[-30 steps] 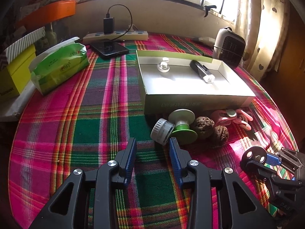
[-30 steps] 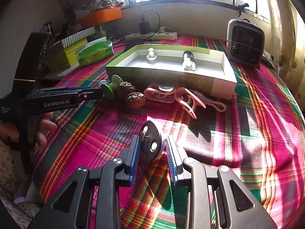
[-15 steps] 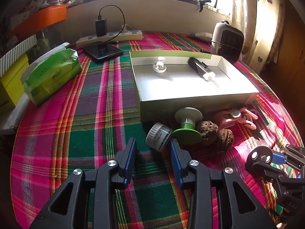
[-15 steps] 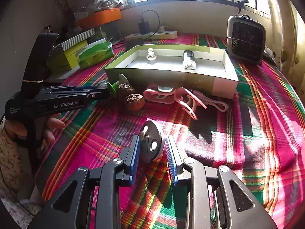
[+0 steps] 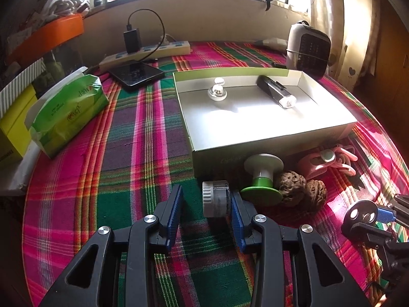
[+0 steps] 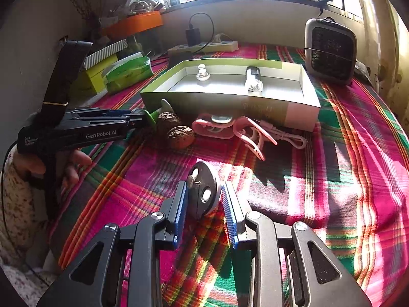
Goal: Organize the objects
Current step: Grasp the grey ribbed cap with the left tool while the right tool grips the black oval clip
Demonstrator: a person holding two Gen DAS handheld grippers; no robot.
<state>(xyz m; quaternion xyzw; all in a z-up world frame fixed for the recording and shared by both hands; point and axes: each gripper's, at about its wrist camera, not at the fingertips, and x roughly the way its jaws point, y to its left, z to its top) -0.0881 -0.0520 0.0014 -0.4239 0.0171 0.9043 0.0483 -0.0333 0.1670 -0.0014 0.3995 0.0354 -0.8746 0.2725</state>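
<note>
My left hand-held gripper [image 5: 205, 206] is spread around the small white-capped clear jar [image 5: 215, 198] lying before the shallow green cardboard box [image 5: 268, 142]; my right hand-held gripper [image 6: 203, 202] pinches a round black disc [image 6: 204, 194].

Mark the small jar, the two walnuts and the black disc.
jar [image 5: 215, 199], left wrist view, on its clear side wall.
walnuts [image 6: 180, 133], right wrist view, on the nearer walnut's shell.
disc [image 6: 204, 192], right wrist view, on its dark face between the two white spots.
</note>
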